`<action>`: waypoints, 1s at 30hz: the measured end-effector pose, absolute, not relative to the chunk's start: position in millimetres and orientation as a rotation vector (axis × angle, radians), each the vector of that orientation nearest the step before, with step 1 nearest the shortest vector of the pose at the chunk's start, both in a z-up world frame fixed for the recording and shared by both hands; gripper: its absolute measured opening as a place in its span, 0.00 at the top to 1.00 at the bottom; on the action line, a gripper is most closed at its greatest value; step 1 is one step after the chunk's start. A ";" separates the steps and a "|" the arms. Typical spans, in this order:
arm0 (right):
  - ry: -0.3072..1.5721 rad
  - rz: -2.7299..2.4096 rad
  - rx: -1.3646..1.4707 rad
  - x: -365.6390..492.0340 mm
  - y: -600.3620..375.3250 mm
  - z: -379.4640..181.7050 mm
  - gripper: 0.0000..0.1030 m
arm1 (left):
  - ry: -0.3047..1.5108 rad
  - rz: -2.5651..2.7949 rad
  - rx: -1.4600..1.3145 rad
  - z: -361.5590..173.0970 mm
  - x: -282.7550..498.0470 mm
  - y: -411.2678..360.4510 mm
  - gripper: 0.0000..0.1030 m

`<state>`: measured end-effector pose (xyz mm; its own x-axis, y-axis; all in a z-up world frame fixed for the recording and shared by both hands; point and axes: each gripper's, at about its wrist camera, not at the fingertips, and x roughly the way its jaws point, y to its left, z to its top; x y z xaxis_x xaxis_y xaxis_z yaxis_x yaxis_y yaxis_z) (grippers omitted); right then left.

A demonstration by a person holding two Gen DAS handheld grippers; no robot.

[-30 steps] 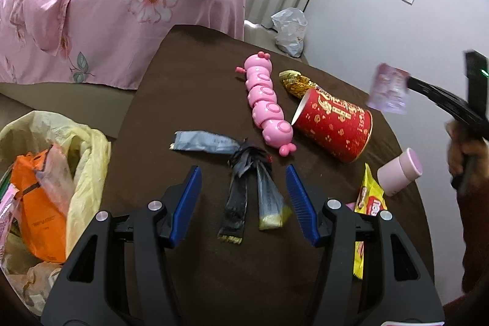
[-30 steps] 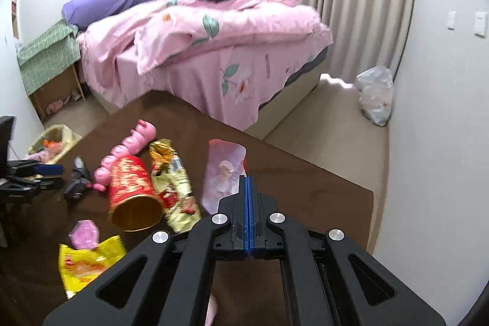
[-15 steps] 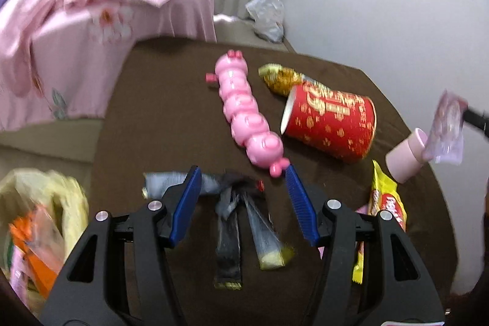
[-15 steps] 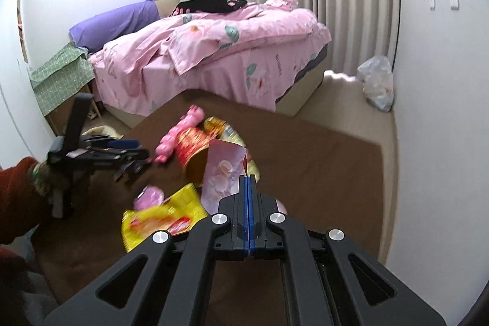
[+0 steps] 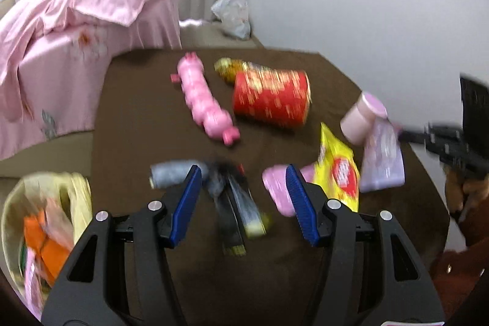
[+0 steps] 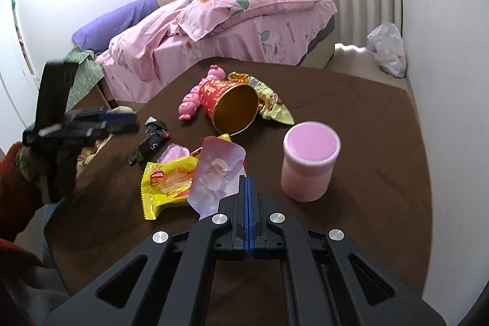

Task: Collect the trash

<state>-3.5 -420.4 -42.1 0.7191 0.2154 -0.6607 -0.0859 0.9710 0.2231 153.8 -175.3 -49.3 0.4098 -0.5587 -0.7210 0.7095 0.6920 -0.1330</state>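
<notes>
My right gripper [image 6: 248, 182] is shut on a pale purple pouch [image 6: 215, 176], held above the brown table [image 6: 366, 234]; the pouch also shows in the left wrist view [image 5: 383, 159]. My left gripper [image 5: 244, 197] is open and empty, low over a bundle of black and grey wrappers [image 5: 229, 197], which also shows in the right wrist view [image 6: 152, 139]. A yellow snack packet [image 6: 166, 182], a small pink wrapper [image 6: 174, 152], a gold wrapper [image 6: 269, 103] and a tipped red paper cup [image 6: 229, 106] lie on the table. A yellow trash bag [image 5: 45, 219] hangs at the table's left edge.
A pink caterpillar toy [image 5: 203, 103] lies beside the red cup [image 5: 272, 98]. A pink lidded jar [image 6: 308, 161] stands right of my right gripper. A bed with pink bedding [image 6: 229, 20] is beyond the table. A white plastic bag [image 6: 388, 48] sits on the floor.
My right gripper has come down and swung left over the table with the pouch. My left gripper has moved forward over the black wrappers and its view has turned right.
</notes>
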 end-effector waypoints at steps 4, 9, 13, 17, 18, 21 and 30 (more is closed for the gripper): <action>0.776 0.170 0.168 -5.2 -414.8 -50.2 0.97 | 0.859 -0.791 0.177 -58.0 187.0 -187.0 0.47; 0.783 0.233 0.217 -10.4 -415.5 -53.7 0.97 | 0.949 -0.804 0.126 -77.6 200.0 -184.6 0.47; 0.772 0.286 0.253 -11.6 -411.9 -58.5 0.94 | 0.998 -0.815 0.105 -85.1 187.5 -173.5 0.47; 0.798 0.346 0.280 -7.5 -403.8 -70.2 0.50 | 1.022 -0.828 0.108 -86.8 166.8 -163.0 0.47; 0.806 0.359 0.287 -6.9 -400.2 -74.3 0.50 | 1.025 -0.827 0.112 -87.3 160.8 -161.1 0.47; 0.843 0.341 0.248 -1.4 -391.0 -84.6 0.50 | 1.014 -0.809 0.124 -84.4 139.6 -156.0 0.47; 0.845 0.299 0.148 15.1 -377.3 -96.3 0.50 | 0.894 -0.682 0.074 -62.3 113.9 -121.4 0.47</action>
<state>15.1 -377.3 -96.3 0.6251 0.3179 -0.7129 -0.2010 0.9480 0.2466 113.9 -121.4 -62.3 0.4319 -0.5163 -0.7396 0.5760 0.7888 -0.2143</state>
